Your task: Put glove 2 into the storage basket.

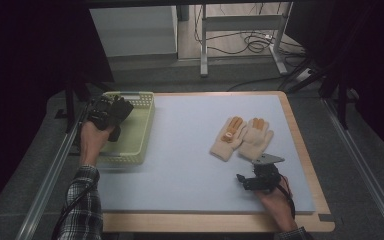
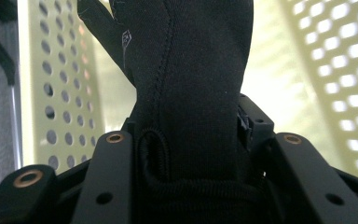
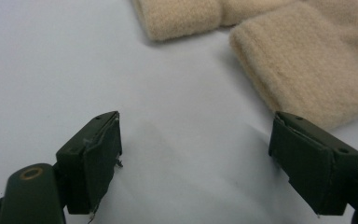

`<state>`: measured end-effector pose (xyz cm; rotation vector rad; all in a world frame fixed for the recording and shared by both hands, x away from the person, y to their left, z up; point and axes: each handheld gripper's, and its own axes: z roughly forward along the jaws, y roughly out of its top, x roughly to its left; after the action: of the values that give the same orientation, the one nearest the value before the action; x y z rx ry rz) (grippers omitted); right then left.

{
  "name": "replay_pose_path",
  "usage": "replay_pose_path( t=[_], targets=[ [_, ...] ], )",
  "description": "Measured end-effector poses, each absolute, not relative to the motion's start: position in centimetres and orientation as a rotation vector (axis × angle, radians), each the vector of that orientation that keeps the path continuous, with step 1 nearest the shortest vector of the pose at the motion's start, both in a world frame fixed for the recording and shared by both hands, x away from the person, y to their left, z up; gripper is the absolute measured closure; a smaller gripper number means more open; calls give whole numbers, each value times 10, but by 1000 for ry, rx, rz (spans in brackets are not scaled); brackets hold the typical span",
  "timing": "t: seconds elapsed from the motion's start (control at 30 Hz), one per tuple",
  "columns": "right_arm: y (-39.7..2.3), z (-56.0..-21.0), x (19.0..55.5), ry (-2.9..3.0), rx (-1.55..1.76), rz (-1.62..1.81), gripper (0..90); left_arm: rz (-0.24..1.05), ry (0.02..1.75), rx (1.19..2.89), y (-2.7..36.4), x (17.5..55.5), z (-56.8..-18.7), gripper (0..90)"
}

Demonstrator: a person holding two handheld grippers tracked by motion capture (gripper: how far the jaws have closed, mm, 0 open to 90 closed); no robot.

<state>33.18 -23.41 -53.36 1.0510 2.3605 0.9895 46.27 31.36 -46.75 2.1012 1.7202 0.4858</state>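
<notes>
My left tongs point(image 1: 111, 113) pinch the black glove point(image 2: 186, 88) by its cuff over the basket point(image 1: 141, 131) at the counter's left edge; it's soft, limp, light. Right tongs point(image 3: 196, 163) wide.

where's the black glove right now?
In the high view the black glove is at the far left, held in the left gripper above the yellow-green basket. The left gripper view shows it between the jaws, over the basket's perforated walls.
</notes>
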Motion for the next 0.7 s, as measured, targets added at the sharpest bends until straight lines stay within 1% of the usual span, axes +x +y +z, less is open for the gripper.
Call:
replay_pose_path(
  t=[0.4, 0.53, 0.63, 0.7],
  targets=[
    [-234, -534, 332, 2360, 1052, 990, 167, 432, 1834, 2185, 317, 486, -494, 555],
    [-234, -534, 332, 2360, 1051, 990, 167, 445, 1854, 2204, 316, 492, -501, 537],
    [-234, -534, 332, 2360, 1052, 991, 167, 495, 1884, 2261, 315, 494, -508, 488],
    [-234, -534, 332, 2360, 1052, 991, 167, 519, 1895, 2266, 316, 494, -510, 416]
  ],
)
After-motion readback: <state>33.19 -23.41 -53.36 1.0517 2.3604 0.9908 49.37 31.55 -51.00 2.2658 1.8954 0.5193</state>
